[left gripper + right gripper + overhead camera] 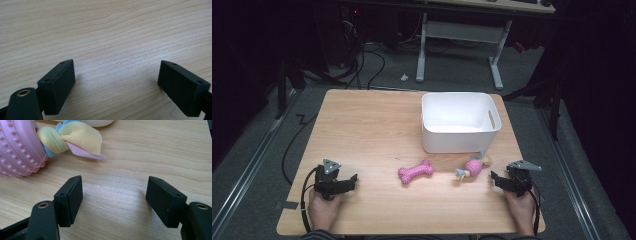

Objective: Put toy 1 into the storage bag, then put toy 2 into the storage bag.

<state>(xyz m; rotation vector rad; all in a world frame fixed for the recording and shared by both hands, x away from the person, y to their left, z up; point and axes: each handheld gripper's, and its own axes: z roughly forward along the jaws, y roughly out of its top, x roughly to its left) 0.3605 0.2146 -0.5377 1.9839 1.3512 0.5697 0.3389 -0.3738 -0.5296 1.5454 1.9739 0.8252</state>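
A pink bone-shaped toy (pixel 415 172) lies on the wooden table (pixel 377 125) in front of a white bin (pixel 459 121). To its right lies a pink studded ball toy with knotted cloth tails (pixel 473 167), which also appears as the ball toy (pixel 18 147) at the upper left of the right gripper view. My left gripper (pixel 353 180) rests at the near left, held by a hand, open over bare wood (pixel 116 75). My right gripper (pixel 494 177) sits at the near right, just right of the ball toy, open with nothing between its fingers (pixel 113 200).
The white bin stands at the back right of the table and looks hollow inside. Beyond the table are a desk frame (pixel 459 37) and cables (pixel 362 65) on the dark floor. Bare wood spans the table's left half.
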